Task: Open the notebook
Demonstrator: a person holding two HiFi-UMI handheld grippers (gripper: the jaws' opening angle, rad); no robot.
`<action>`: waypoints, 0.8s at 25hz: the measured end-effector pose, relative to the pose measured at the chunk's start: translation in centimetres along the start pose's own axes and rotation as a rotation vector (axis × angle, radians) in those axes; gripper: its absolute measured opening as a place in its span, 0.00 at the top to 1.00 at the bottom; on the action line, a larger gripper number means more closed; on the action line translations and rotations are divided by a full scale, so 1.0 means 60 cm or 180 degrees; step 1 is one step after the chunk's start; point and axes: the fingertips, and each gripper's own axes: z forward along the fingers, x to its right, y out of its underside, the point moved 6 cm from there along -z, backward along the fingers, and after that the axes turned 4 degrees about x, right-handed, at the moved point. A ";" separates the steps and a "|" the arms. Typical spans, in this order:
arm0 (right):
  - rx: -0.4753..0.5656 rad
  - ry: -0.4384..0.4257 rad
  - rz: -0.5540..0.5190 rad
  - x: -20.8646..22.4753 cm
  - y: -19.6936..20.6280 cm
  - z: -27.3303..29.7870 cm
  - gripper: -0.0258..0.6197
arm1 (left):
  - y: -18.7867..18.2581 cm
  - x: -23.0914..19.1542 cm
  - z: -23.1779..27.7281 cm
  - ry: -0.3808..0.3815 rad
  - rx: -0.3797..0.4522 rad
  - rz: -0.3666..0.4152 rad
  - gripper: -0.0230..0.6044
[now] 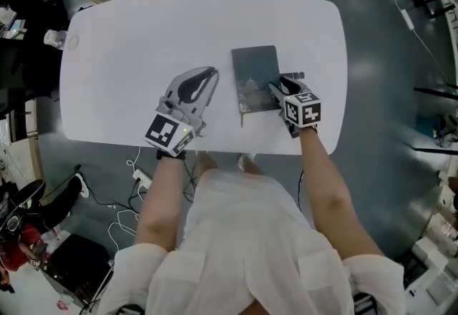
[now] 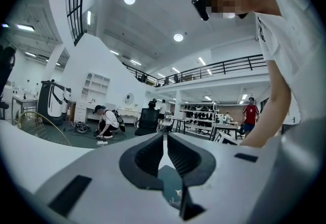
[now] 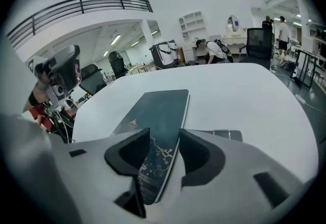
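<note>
While right tongs (image 3: 164,149) gape, notebook (image 3: 158,111) lies between them.

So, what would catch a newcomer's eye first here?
The dark teal closed notebook stands out, lying right of centre on the white oval table. The right gripper sits over its near right edge, jaws apart with that edge between them. The left gripper sits just left of the notebook, jaws together.
</note>
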 end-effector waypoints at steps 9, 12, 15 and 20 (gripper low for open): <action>-0.0052 0.0056 0.0193 -0.005 -0.004 -0.001 0.69 | -0.007 -0.021 -0.019 -0.0060 0.0015 -0.0028 0.93; 0.0018 0.0095 0.0182 -0.008 -0.008 -0.007 0.69 | -0.007 -0.025 -0.019 -0.0050 0.0003 -0.0036 0.93; 0.0091 0.0156 0.0136 -0.015 -0.015 -0.017 0.70 | -0.012 -0.027 -0.018 -0.0008 -0.0002 -0.0027 0.93; 0.0238 0.0238 -0.0091 -0.045 -0.044 -0.039 0.71 | -0.034 -0.040 -0.026 0.0015 0.0012 0.0009 0.93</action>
